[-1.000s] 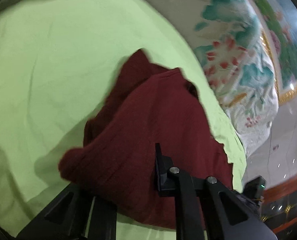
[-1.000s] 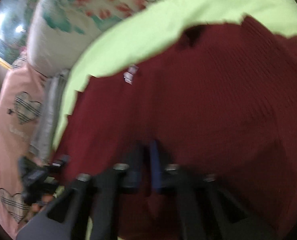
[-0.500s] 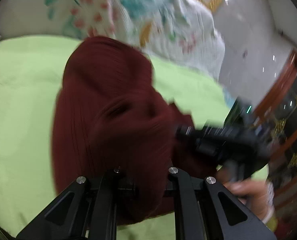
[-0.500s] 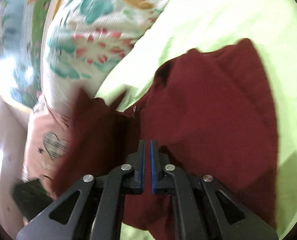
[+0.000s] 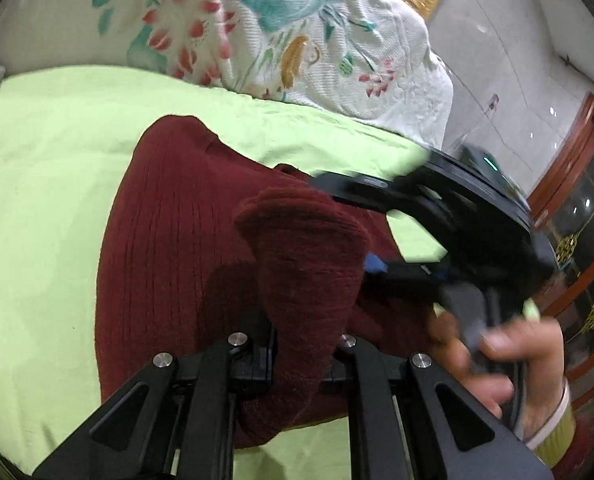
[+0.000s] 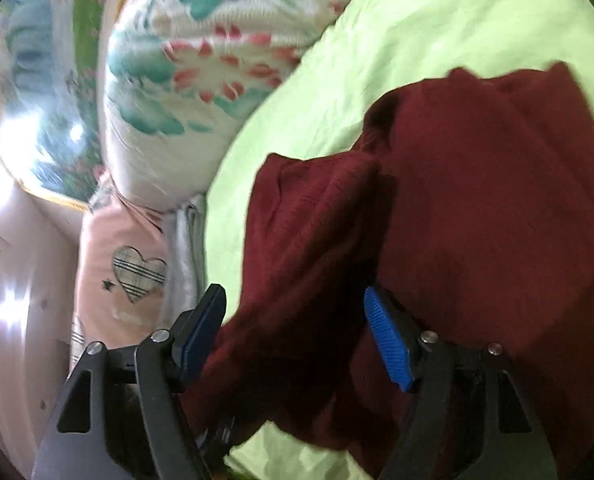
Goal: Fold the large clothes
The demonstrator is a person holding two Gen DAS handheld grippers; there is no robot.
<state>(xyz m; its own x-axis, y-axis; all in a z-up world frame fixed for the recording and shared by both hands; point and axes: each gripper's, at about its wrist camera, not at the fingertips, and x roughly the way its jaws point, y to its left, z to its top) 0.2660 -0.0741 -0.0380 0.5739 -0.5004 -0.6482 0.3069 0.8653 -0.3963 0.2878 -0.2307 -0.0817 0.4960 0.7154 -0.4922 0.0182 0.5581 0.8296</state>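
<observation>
At the frame's bottom centre, the left gripper [image 5: 303, 354] is clamped on a bunched fold of the maroon sweater [image 5: 169, 248], which lies on the green sheet [image 5: 45, 168]. The right gripper [image 6: 293, 336] has just been opening, cloth hanging loose between its 2 blue pads [image 6: 387, 340]. With only 1 grip, the fold may slump and unravel.

garment: dark red ribbed knit sweater [image 5: 169, 248]
state: partly folded, bunched in layers
pose: one thick fold lifted above the rest, hanging as a flap
place: on the lime-green bed sheet [image 5: 49, 184], near the floral quilt [image 5: 297, 40]
</observation>
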